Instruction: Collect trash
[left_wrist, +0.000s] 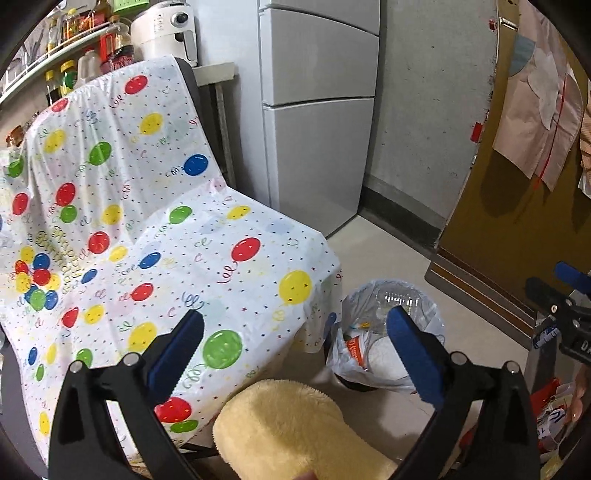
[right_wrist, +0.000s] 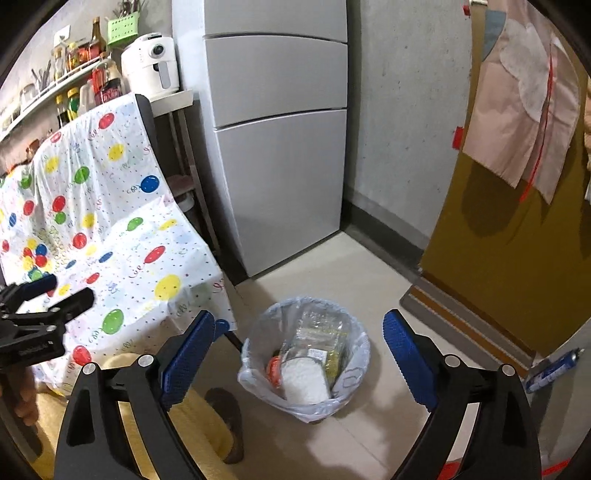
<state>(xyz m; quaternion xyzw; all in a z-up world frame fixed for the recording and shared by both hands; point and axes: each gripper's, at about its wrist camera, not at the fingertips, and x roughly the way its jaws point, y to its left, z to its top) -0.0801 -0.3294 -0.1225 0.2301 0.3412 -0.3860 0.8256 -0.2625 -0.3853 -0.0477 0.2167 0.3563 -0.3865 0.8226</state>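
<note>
A small trash bin (right_wrist: 354, 387) lined with a clear plastic bag stands on the floor. It holds a clear plastic container (right_wrist: 319, 332), a white item (right_wrist: 304, 380) and an orange-labelled wrapper (right_wrist: 274, 369). My right gripper (right_wrist: 299, 354) is open and empty, above the bin. My left gripper (left_wrist: 295, 354) is open and empty, above the edge of the balloon-print cloth (left_wrist: 155, 236), with the bin (left_wrist: 436, 321) by its right finger. The left gripper also shows at the left of the right wrist view (right_wrist: 51, 291).
A chair draped in the balloon cloth (right_wrist: 122, 236) stands left of the bin. A grey fridge (right_wrist: 280, 129) stands behind it, a brown door (right_wrist: 498, 258) at right. A yellow fluffy slipper (left_wrist: 280, 428) is below. A blue tube (right_wrist: 554, 369) lies on the floor at right.
</note>
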